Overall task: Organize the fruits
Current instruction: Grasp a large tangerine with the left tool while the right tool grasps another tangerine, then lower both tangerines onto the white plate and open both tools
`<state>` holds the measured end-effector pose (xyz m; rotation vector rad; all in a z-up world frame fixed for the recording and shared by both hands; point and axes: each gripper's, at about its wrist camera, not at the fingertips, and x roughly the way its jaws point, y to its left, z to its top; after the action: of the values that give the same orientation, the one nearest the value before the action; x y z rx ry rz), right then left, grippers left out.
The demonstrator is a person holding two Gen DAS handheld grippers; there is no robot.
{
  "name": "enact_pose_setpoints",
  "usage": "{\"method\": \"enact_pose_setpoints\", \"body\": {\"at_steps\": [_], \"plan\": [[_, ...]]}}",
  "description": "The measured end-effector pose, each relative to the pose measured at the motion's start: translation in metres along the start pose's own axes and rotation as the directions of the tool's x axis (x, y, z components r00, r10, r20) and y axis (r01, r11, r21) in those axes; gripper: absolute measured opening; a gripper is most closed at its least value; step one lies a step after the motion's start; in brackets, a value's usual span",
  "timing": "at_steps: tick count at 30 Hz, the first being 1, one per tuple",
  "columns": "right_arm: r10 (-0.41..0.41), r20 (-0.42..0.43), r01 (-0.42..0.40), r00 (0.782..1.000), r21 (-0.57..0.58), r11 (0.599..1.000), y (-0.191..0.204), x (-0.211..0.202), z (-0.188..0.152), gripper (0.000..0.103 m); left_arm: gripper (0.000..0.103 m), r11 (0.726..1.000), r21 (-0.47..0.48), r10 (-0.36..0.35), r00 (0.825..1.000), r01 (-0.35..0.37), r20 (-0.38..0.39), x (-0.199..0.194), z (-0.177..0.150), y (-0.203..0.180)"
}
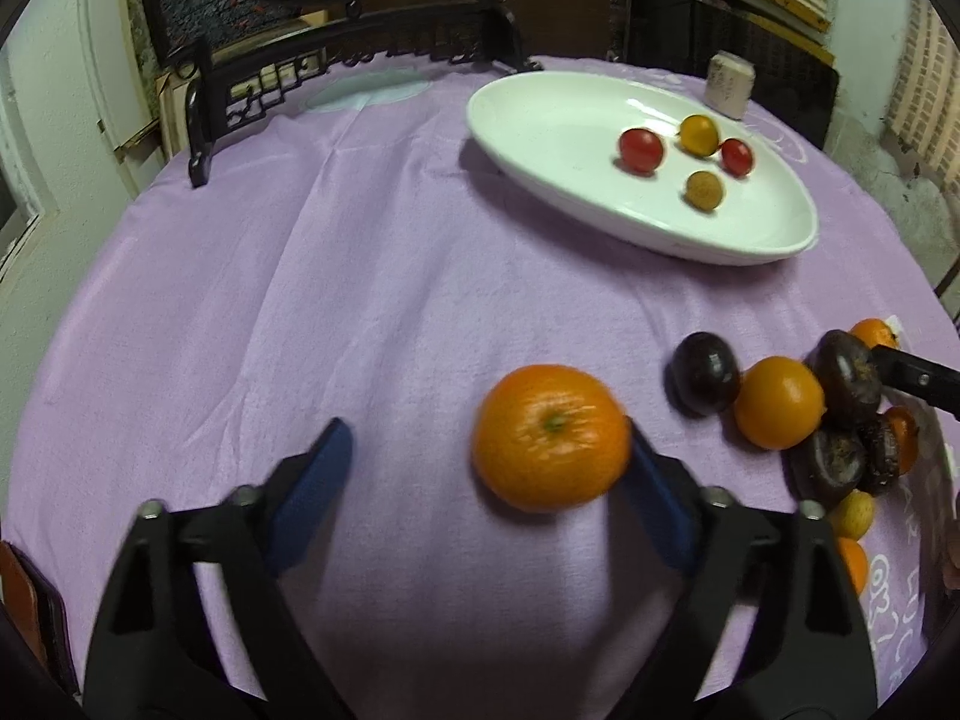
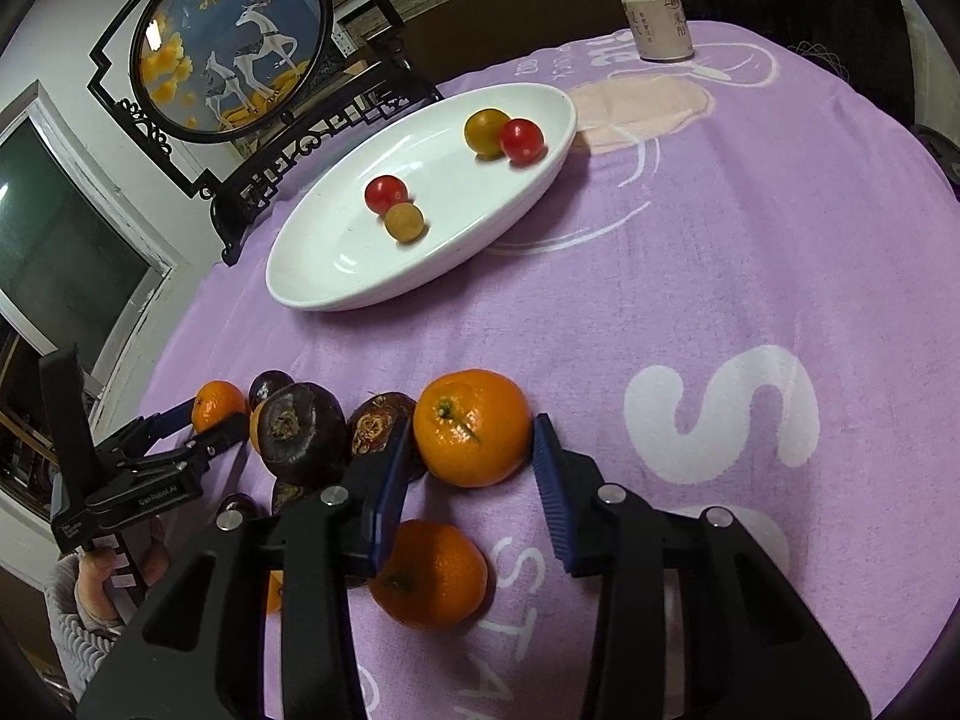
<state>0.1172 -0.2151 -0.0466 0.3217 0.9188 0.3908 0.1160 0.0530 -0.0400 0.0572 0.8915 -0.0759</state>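
In the left wrist view an orange mandarin (image 1: 549,438) lies on the purple cloth between the blue pads of my left gripper (image 1: 485,429). It touches the right pad; a wide gap separates it from the left pad, so that gripper is open. In the right wrist view my right gripper (image 2: 474,420) is shut on another mandarin (image 2: 471,426), both pads against its sides. Beside it lie dark brown fruits (image 2: 300,432) and one more mandarin (image 2: 429,576). The white oval plate (image 2: 336,264) holds two red tomatoes, a yellow one and a small brown fruit.
A drink can (image 2: 657,21) stands at the far edge of the table. A round deer picture on a black stand (image 2: 231,39) rises behind the plate. A person's hand (image 2: 90,588) holds the left gripper's handle at the lower left.
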Motion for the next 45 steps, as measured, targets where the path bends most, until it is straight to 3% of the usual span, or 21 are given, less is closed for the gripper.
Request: {"method": "enact_pose_setpoints", "body": {"at_steps": [4, 8, 13, 17, 22, 26, 29, 31, 34, 39, 45], "plan": [[0.000, 0.000, 0.000, 1.000, 0.004, 1.000, -0.002, 0.000, 0.000, 0.040, 0.046, 0.999, 0.035, -0.043, 0.999, 0.042, 0.021, -0.004, 0.000, -0.009], [-0.010, 0.014, 0.010, 1.000, 0.011, 1.000, -0.004, -0.004, 0.001, 0.040, 0.046, 0.998, 0.015, -0.062, 0.997, 0.061, 0.037, -0.009, 0.000, -0.006], [0.017, 0.103, -0.022, 0.994, 0.042, 0.999, -0.007, -0.026, 0.010, 0.040, 0.046, 0.996, -0.026, -0.088, 0.991, 0.091, 0.105, -0.029, 0.014, 0.000], [0.022, 0.157, -0.025, 0.987, 0.018, 1.000, 0.006, -0.036, 0.036, 0.040, 0.046, 0.996, -0.013, -0.083, 0.988, 0.085, 0.127, -0.029, 0.050, -0.009], [0.001, 0.130, 0.004, 0.992, -0.038, 0.999, 0.033, -0.007, 0.077, 0.040, 0.046, 0.995, -0.011, -0.101, 0.985, 0.103, 0.137, -0.010, 0.097, -0.025], [-0.056, 0.113, 0.063, 0.992, -0.058, 0.996, 0.039, 0.031, 0.099, 0.041, 0.048, 0.995, -0.017, -0.093, 0.989, 0.095, 0.113, 0.018, 0.110, -0.036], [-0.036, 0.122, 0.035, 0.992, 0.010, 0.999, 0.024, 0.039, 0.100, 0.043, 0.064, 0.996, -0.004, -0.093, 0.990, 0.094, 0.108, 0.027, 0.106, -0.039], [-0.005, 0.130, 0.002, 0.992, 0.025, 1.000, 0.017, 0.034, 0.100, 0.046, 0.066, 0.997, 0.008, -0.082, 0.990, 0.082, 0.117, 0.026, 0.104, -0.039], [-0.017, 0.177, 0.009, 0.984, 0.044, 0.999, 0.014, 0.017, 0.097, 0.061, 0.072, 0.995, -0.008, -0.101, 0.987, 0.103, 0.127, 0.020, 0.102, -0.035], [-0.034, 0.192, 0.033, 0.981, 0.007, 0.999, 0.018, -0.005, 0.079, 0.062, 0.080, 0.997, -0.007, -0.071, 0.986, 0.073, 0.148, 0.005, 0.085, -0.028], [-0.041, 0.191, 0.041, 0.981, 0.005, 0.999, 0.018, -0.024, 0.045, 0.073, 0.088, 0.998, 0.005, -0.068, 0.990, 0.068, 0.124, -0.007, 0.055, -0.026]]}}
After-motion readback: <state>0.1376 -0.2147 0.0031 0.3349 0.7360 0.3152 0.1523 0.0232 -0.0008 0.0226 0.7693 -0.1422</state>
